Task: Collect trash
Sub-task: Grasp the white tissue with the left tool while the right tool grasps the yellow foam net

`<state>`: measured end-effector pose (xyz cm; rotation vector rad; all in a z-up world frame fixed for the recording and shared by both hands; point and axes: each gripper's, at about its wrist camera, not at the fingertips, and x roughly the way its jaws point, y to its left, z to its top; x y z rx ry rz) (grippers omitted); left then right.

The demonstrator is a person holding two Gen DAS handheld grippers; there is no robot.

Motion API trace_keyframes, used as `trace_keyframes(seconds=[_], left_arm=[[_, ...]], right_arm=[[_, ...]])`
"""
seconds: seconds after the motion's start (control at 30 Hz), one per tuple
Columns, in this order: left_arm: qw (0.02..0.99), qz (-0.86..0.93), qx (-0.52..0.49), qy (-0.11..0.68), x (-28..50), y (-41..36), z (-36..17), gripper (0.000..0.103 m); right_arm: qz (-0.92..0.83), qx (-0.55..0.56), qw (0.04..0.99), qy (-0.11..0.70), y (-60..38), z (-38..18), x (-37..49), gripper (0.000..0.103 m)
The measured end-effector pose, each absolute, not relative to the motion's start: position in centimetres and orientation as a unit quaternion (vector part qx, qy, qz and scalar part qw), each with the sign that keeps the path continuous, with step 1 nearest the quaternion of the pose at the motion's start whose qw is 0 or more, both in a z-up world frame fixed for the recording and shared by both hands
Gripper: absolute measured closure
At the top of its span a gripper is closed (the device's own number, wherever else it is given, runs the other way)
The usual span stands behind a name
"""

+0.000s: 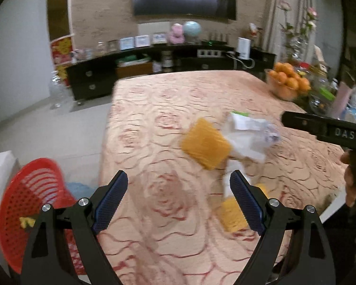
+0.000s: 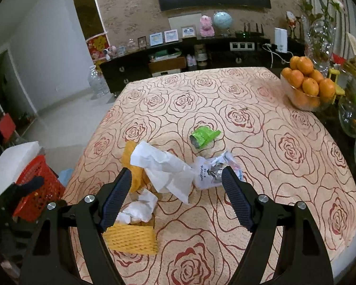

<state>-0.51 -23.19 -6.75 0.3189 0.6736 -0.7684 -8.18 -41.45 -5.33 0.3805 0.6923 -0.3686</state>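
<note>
Trash lies on the rose-patterned tablecloth [image 2: 261, 142]: a crumpled white paper [image 2: 168, 168], a printed white plastic bag [image 2: 211, 173], a green wrapper [image 2: 204, 137], a small tissue wad [image 2: 140, 209] and two yellow foam nets [image 2: 131, 237] [image 2: 133, 163]. My right gripper [image 2: 176, 173] hovers open over the white paper, and its pads touch nothing. In the blurred left wrist view my left gripper [image 1: 178, 178] is open and empty above bare cloth. A foam net [image 1: 205, 143] and the paper [image 1: 246, 137] lie just beyond it. A red basket [image 1: 23, 194] stands below the table's left edge.
A glass bowl of oranges [image 2: 306, 85] and glass vases [image 2: 320, 38] crowd the table's right side. The red basket [image 2: 39, 185] sits beside a white box [image 2: 14, 163] on the left. A dark TV cabinet [image 2: 178, 59] runs along the far wall.
</note>
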Motion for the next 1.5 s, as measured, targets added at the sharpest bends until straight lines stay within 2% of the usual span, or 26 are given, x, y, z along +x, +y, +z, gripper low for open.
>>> trace_keyframes(seconds=[0.27,0.53,0.6,0.67,0.73,0.87,1.23,1.5], left_arm=[[0.823,-0.393,0.186,0.365,-0.1,-28.5,-10.2,0.018],[0.802,-0.415,0.225,0.365,-1.1,-32.4,-12.3,0.020],[0.794,-0.416,0.231,0.378,-1.0,-33.1,-13.2,0.033],[0.786,-0.415,0.236,0.394,-0.8,-33.5,-14.1,0.054],[0.782,-0.414,0.233,0.403,-0.6,-33.5,-14.7,0.062],[0.789,-0.413,0.218,0.400,-0.4,-32.9,-14.1,0.066],[0.827,-0.378,0.136,0.393,2.1,-27.9,-10.3,0.066],[0.859,-0.336,0.092,0.375,4.2,-22.3,-7.7,0.066]], right_arm=[[-0.175,0.189,0.905,0.338,-41.5,-5.5,-8.5,0.027],[-0.178,0.196,0.901,0.343,-41.9,-5.7,-9.0,0.027],[-0.179,0.196,0.901,0.343,-42.0,-5.7,-9.0,0.027],[-0.180,0.197,0.900,0.344,-42.0,-5.8,-9.1,0.027],[-0.181,0.199,0.900,0.344,-42.1,-5.8,-9.1,0.027],[-0.179,0.204,0.899,0.345,-42.3,-6.0,-9.2,0.027],[-0.153,0.182,0.904,0.357,-40.6,-7.0,-8.3,0.027],[-0.077,0.105,0.914,0.385,-35.3,-9.7,-7.3,0.027]])
